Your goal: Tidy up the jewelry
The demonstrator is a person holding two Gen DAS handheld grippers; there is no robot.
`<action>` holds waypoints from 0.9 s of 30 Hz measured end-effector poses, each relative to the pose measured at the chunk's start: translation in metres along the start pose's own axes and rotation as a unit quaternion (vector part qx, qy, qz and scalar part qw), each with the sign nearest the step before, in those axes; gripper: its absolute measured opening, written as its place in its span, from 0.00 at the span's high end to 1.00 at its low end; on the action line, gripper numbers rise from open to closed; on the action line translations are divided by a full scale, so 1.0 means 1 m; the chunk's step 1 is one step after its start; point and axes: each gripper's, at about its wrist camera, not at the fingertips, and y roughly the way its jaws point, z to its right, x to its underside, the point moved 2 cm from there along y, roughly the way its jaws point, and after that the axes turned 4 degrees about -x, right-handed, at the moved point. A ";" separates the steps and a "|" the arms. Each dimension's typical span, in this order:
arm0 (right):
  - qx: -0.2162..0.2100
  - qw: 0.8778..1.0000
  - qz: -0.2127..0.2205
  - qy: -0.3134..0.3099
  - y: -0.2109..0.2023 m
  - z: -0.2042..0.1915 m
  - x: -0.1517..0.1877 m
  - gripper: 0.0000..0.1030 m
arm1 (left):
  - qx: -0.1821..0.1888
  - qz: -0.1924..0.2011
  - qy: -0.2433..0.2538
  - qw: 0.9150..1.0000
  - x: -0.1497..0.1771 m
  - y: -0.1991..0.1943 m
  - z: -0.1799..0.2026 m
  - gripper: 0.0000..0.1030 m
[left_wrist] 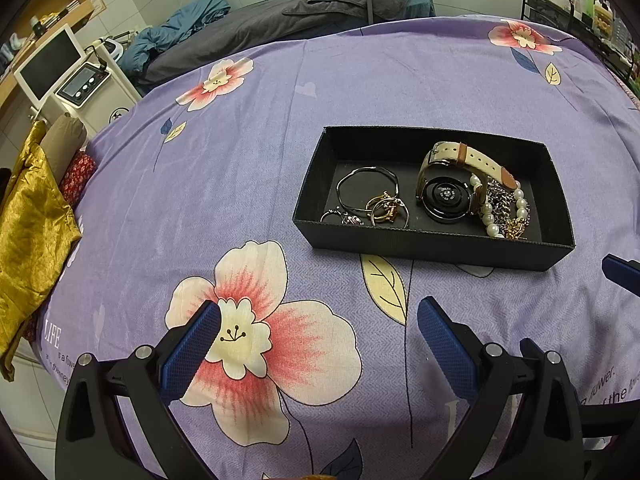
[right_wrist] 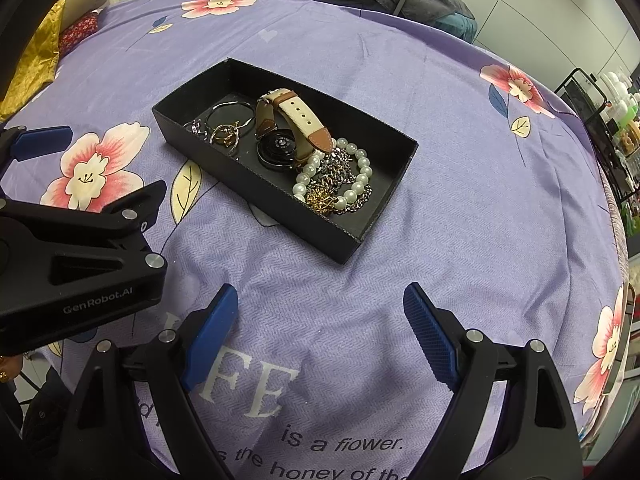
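Observation:
A shallow black box (left_wrist: 432, 242) (right_wrist: 260, 182) lies on the purple flowered cloth. It holds a watch (left_wrist: 446, 198) (right_wrist: 280, 148) with a cream and brown strap, a pearl bracelet (left_wrist: 486, 210) (right_wrist: 356, 190), a chain tangle (right_wrist: 334, 178), a thin bangle (left_wrist: 366, 190) and gold rings (left_wrist: 386, 208) (right_wrist: 226, 134). My left gripper (left_wrist: 320, 312) hovers open over the cloth in front of the box, nothing between its blue pads. My right gripper (right_wrist: 320, 292) is open too, short of the box's near corner, holding nothing. The left gripper's body (right_wrist: 80, 256) shows at the left of the right wrist view.
The cloth (left_wrist: 240, 160) covers a rounded table. Gold fabric (left_wrist: 32, 232) hangs at its left edge. Behind stand a white device with a screen (left_wrist: 52, 64), dark bedding (left_wrist: 320, 12) and a black wire rack of bottles (left_wrist: 580, 4).

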 end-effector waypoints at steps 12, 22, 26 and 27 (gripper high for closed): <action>0.002 1.000 0.002 0.001 -0.001 0.001 0.000 0.18 | 0.008 0.021 -0.016 1.000 -0.001 -0.005 -0.001 0.06; 0.002 1.000 0.002 0.002 -0.004 0.002 0.001 0.18 | 0.000 0.029 -0.024 0.999 -0.004 -0.008 0.000 0.06; 0.001 1.000 0.002 0.003 -0.004 0.003 0.001 0.18 | -0.002 0.025 -0.021 0.999 -0.004 -0.008 0.000 0.06; 0.001 1.000 0.002 0.003 -0.004 0.002 0.001 0.18 | -0.005 0.025 -0.019 0.999 -0.004 -0.008 0.001 0.06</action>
